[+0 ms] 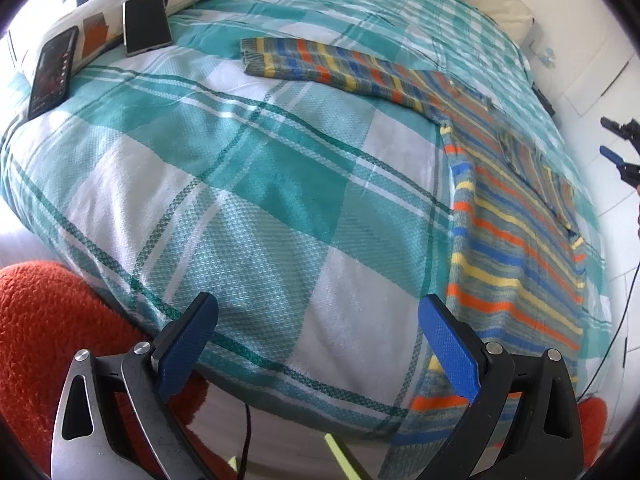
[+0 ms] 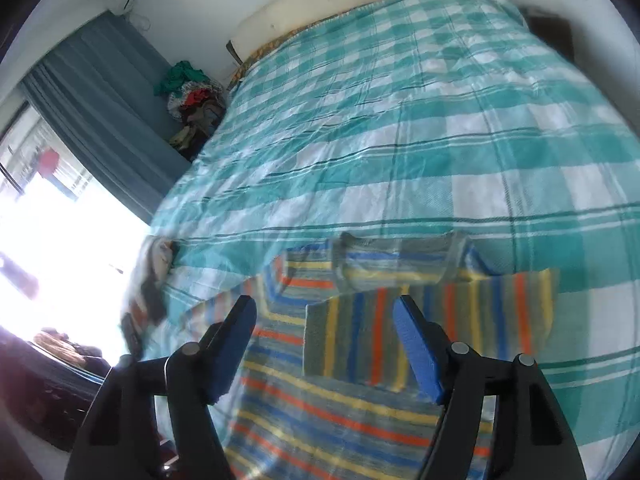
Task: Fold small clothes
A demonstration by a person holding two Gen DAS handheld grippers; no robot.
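Both jaw pairs stand apart and hold nothing: the left gripper (image 1: 318, 334) hovers over the near edge of the bed (image 1: 248, 184), the right gripper (image 2: 324, 344) directly above the striped sweater (image 2: 352, 412). That sweater lies flat near the bed's near edge, one sleeve (image 2: 432, 328) folded across the chest, the other sleeve (image 1: 320, 64) extended toward two phones (image 1: 146, 24) on a pillow (image 1: 104, 16). Risk: pinching the bedspread together with the knit would drag both and disturb the completed fold.

Left tool (image 1: 318, 314), right tool (image 2: 324, 316): black frames; textured blue pads; silver pivot screws.
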